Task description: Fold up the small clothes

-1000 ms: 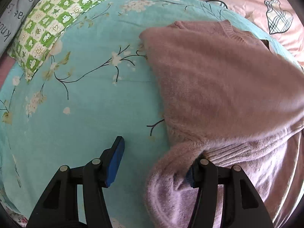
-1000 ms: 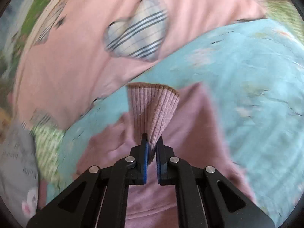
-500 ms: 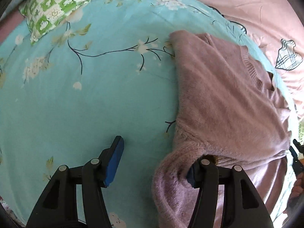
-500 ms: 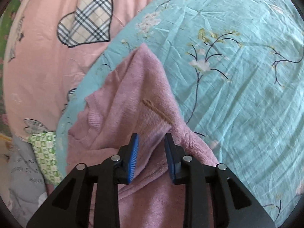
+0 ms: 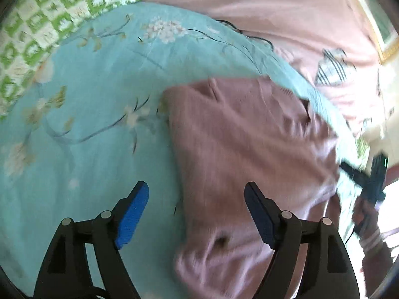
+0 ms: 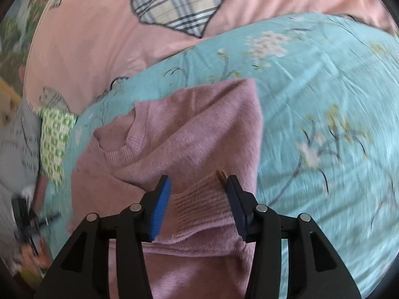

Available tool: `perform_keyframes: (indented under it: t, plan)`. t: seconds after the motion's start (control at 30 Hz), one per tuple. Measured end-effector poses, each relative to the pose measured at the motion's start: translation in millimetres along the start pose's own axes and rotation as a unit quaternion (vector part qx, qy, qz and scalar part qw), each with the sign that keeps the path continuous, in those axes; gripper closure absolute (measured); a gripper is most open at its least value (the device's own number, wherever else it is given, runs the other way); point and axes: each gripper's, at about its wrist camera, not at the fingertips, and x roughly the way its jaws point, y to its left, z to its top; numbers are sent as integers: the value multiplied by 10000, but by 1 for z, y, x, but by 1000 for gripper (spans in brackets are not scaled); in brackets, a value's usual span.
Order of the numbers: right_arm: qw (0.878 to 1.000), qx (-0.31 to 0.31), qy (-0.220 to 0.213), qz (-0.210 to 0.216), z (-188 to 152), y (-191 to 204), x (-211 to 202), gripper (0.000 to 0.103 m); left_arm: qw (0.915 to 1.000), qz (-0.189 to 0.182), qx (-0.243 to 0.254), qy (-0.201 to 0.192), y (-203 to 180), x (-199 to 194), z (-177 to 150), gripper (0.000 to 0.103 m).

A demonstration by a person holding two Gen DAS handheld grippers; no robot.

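A pink knitted sweater (image 5: 244, 134) lies on a turquoise floral sheet (image 5: 94, 124); it also shows in the right wrist view (image 6: 199, 134). One sleeve is folded across its body, with the ribbed cuff (image 6: 199, 199) lying between the right fingers. My left gripper (image 5: 197, 211) is open and empty above the sweater's left edge. My right gripper (image 6: 198, 196) is open over the cuff, not gripping it. In the left wrist view the right gripper (image 5: 374, 174) shows blurred at the far right.
A green-and-white checked pillow (image 5: 37, 25) lies at the upper left. A pink cover with a plaid heart patch (image 6: 179, 2) lies beyond the sheet. A grey printed cloth (image 6: 15, 149) lies at the left edge of the right wrist view.
My right gripper let go of the sleeve cuff, opened wider and now hangs over it. My left gripper lifted off the sweater's lower sleeve and stays open.
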Motion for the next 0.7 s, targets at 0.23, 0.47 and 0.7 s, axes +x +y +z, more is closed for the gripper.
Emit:
perform_keyframes:
  t: [0.23,0.47,0.7]
  plan:
    - [9981,-468,385,83,6,2,13,55,9988,96,-307,381,3,69,55,27]
    - [9980,-413,327,357,-1,0,-10,103,9990,286,290,-179,-20,56,49,93]
    - [9977,30,-661,171,8,-17,-52,100,9979,302,384,-423,-16,41,37,94]
